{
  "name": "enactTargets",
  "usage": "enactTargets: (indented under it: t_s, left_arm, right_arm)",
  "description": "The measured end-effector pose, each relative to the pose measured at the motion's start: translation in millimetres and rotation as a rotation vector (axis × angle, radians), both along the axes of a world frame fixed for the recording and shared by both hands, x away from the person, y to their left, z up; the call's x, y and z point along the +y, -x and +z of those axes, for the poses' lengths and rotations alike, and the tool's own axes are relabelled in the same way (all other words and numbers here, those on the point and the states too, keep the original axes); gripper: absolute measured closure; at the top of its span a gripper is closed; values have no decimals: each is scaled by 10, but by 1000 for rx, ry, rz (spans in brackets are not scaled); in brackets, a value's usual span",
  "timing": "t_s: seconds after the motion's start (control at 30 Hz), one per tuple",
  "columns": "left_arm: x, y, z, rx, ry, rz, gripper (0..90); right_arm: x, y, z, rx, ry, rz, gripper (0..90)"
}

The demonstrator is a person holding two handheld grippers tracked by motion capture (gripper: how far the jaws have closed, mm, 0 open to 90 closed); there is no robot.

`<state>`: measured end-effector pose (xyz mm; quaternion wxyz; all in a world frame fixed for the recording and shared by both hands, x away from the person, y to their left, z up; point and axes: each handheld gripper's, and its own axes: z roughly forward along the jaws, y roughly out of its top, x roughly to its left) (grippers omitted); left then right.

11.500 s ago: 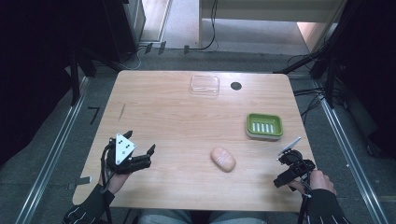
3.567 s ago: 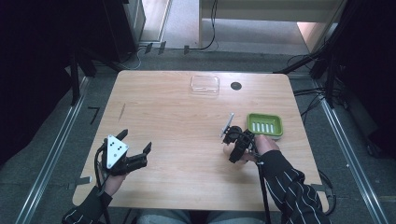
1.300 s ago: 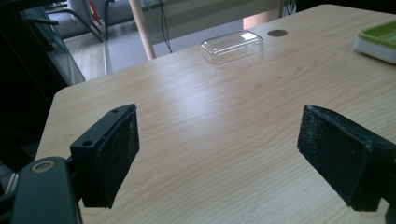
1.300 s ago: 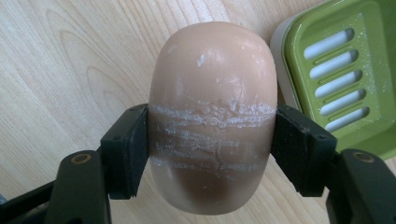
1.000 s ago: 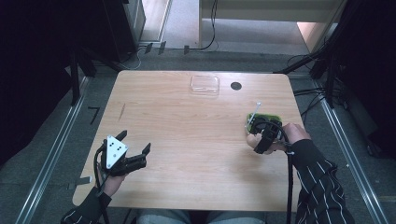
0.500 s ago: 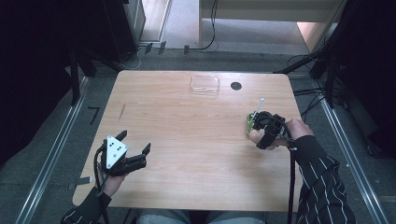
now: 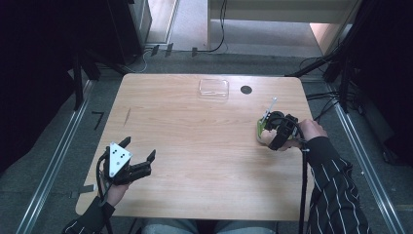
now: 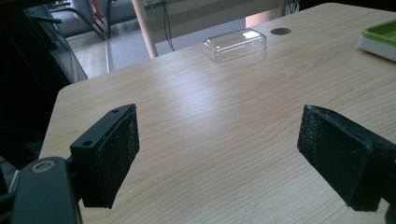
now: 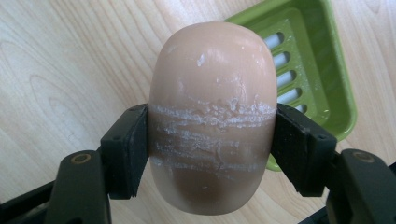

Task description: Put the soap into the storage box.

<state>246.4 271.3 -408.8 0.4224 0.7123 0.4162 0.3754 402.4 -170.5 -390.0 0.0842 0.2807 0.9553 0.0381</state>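
The right gripper [image 9: 211, 149] is clamped across the middle of a soap [image 9: 211, 116], with both pads pressed against its sides and white scuff lines left around its waist. The soap is held just over the near edge of the dish [image 9: 322, 88], partly above the table [image 9: 56, 60]. In the high view the right gripper [image 7: 276, 132] is seen over the dish [image 7: 260, 130]. To place it well, the soap should be carried a little further until it is centred over the slotted floor, lowered level, and only then released, since a bar this smooth may slip or roll. The left gripper [image 8: 219, 158] is held wide with nothing between its jaws, low over the table.

The dish is empty. A clear lid [image 8: 235, 44] lies alone at the far edge.
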Motion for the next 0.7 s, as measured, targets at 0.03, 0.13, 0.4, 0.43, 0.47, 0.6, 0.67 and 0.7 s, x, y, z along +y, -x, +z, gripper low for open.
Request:
enactTargets:
  t_s: [0.03, 0.13, 0.4, 0.43, 0.47, 0.6, 0.67, 0.7]
  left_arm:
    - [0, 0, 0, 0, 0, 0, 133]
    - [6, 4, 2, 2, -2, -1, 133]
    - [8, 7, 2, 1, -4, 1, 133]
    - [7, 6, 1, 0, -3, 3, 133]
    - [8, 5, 0, 0, -3, 3, 133]
    - [9, 7, -1, 1, -3, 2, 133]
    - [12, 10, 1, 1, -5, 1, 133]
    - [18, 13, -2, 1, -3, 4, 133]
  right_arm:
    - [-1, -12, 2, -3, -4, -2, 335]
    - [5, -29, 9, -3, 3, -4, 335]
    - [4, -107, 20, -11, -8, -15, 335]
    - [3, -113, 22, -13, -4, -15, 335]
    - [3, -121, 22, -12, -3, -14, 335]
    - [-4, -151, 28, -16, 2, -17, 335]
    - [-7, -161, 32, -17, 6, -15, 335]
    - [-7, -163, 34, -17, 3, -16, 335]
